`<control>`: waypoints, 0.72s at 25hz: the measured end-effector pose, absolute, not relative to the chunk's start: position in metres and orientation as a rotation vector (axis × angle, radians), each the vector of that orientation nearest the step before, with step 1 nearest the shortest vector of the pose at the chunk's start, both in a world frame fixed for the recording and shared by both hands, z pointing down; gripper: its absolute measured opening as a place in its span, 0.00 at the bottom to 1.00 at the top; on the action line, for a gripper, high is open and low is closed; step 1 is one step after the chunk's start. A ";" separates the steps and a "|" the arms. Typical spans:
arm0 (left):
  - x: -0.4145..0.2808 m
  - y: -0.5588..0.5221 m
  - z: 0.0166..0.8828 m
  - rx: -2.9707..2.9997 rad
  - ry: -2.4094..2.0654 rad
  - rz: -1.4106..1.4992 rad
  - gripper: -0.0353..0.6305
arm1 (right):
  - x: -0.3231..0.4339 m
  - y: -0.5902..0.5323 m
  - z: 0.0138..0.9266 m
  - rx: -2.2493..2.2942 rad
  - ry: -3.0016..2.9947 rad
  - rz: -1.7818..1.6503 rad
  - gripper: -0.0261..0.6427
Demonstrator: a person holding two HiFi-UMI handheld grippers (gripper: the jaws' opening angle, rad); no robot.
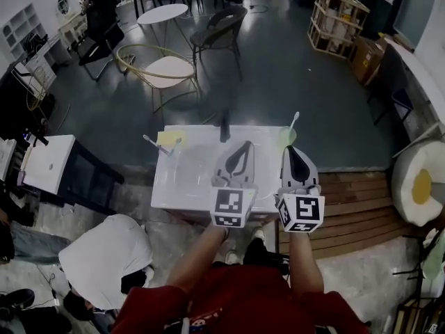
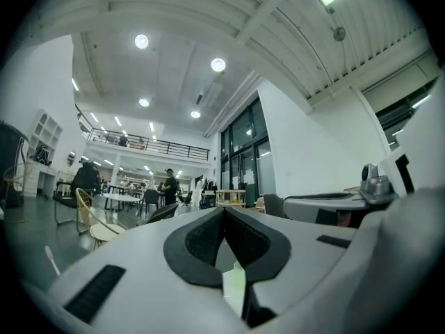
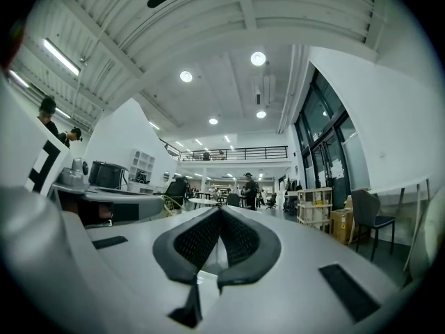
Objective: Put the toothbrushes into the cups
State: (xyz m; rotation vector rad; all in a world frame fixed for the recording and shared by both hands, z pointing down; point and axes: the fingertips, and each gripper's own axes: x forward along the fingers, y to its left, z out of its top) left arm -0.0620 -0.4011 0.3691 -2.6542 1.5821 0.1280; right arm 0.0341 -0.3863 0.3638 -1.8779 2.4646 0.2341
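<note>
One toothbrush (image 1: 294,121) stands in the green cup (image 1: 284,138) at the table's (image 1: 198,186) 1 o'clock corner, its white head tilted up and away from the person. The yellow cup (image 1: 169,138) sits at the 11 o'clock corner. A thin white brush (image 1: 151,142) pokes out at its 9 o'clock side, and I cannot tell whether that one is in the cup or beside it. A dark upright thing (image 1: 224,128) stands at the 12 o'clock edge between the two cups.

The right gripper (image 1: 289,149) hangs over the table's 3 o'clock side, its tips near the green cup at the cup's 6 o'clock. In its own view the right gripper (image 3: 220,211) is clenched, the black pads (image 3: 240,239) meeting at the tips with nothing in them. The left gripper (image 1: 246,145) hangs over the table's middle. Its own view shows the left gripper (image 2: 224,213) clenched and empty as well, and both cameras look level, out across the hall.

Beyond the table at 12 o'clock stand wire chairs (image 1: 163,68) and a round table (image 1: 162,14). At 8 o'clock a person in white (image 1: 104,256) is bent low on the floor.
</note>
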 end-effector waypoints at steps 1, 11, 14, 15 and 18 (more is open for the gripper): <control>-0.063 -0.400 0.368 -2.651 1.582 0.130 0.09 | 0.034 -0.385 0.363 -1.878 2.462 0.234 0.08; -0.065 -0.393 0.366 -2.634 1.576 0.162 0.09 | 0.035 -0.377 0.360 -1.881 2.456 0.266 0.08; -0.068 -0.394 0.366 -2.630 1.586 0.175 0.09 | 0.034 -0.376 0.361 -1.881 2.460 0.275 0.08; -0.069 -0.393 0.366 -2.629 1.586 0.175 0.09 | 0.034 -0.375 0.362 -1.882 2.461 0.277 0.08; -0.071 -0.390 0.367 -2.623 1.587 0.176 0.09 | 0.032 -0.373 0.363 -1.881 2.463 0.281 0.08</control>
